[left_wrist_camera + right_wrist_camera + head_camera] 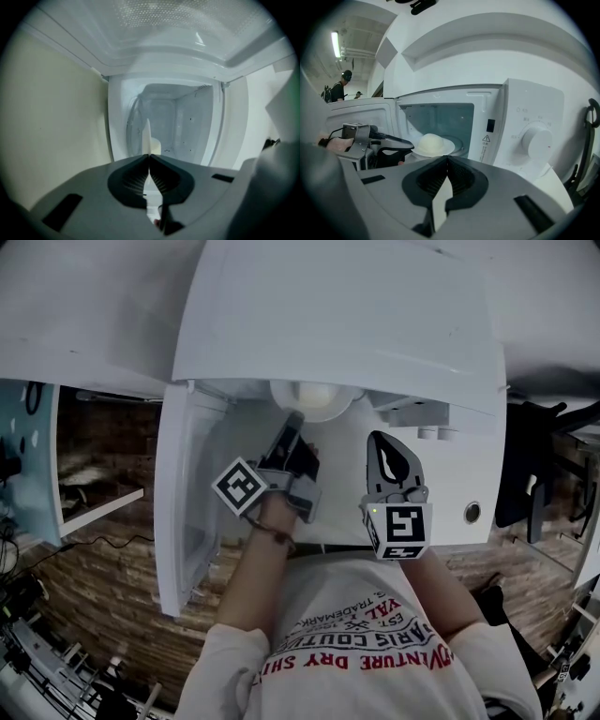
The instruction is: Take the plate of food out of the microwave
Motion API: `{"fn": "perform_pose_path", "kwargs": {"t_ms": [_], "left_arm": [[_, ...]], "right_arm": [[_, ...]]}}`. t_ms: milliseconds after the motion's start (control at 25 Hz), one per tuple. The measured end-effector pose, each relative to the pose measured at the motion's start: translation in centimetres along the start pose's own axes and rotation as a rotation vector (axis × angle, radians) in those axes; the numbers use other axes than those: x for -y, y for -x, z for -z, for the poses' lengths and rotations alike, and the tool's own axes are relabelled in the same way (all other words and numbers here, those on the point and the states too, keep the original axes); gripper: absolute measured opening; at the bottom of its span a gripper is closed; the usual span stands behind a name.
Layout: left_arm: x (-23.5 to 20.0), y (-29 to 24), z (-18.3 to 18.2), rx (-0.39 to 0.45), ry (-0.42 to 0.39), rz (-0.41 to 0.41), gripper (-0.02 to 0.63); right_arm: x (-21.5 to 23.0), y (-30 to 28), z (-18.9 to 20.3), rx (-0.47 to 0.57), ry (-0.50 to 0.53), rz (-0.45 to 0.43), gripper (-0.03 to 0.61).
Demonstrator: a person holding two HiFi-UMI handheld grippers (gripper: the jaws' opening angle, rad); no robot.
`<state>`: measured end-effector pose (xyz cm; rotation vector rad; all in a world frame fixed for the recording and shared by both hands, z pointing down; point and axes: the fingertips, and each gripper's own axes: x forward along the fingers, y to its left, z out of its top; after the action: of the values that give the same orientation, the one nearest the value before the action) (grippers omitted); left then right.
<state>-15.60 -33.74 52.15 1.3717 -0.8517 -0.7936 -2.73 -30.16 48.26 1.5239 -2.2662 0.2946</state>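
**Plate clamped at its rim inside the open microwave**

The plate is seen just inside the mouth of the microwave, low in the cavity. A pale domed heap of food is carried on it. In the head view the plate is half hidden under the front edge of the microwave's top.

The left tongs are closed on the plate's near rim. In the left gripper view the plate is seen edge-on, rising as a thin white blade straight from the meeting jaw tips, with the food just beside it. From the right gripper view the left tongs are shown reaching into the cavity from the door side, their tips at the plate's left edge. In the head view they are pointed into the opening.

The door is swung fully open at the microwave's left side, and is also seen in the right gripper view.

The right tongs are held outside the microwave, in front of its control panel, with the jaws together and nothing between them. In the head view they are placed to the right of the cavity. The dial is set on the panel at the microwave's right.
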Motion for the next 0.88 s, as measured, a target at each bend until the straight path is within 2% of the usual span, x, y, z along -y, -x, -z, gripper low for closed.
{"fn": "perform_pose_path", "kwargs": {"t_ms": [200,880], "left_arm": [[2.2,1.6,0.8,-0.025,-0.005,0.052,0.012],[9.5,8.2,4.2,-0.137,-0.02,0.146,0.012]], "right_arm": [[-0.3,1.1,0.0,0.007,0.001,0.014,0.012],[-0.3,5.8,-2.2,0.088,-0.016,0.119,0.012]]}}
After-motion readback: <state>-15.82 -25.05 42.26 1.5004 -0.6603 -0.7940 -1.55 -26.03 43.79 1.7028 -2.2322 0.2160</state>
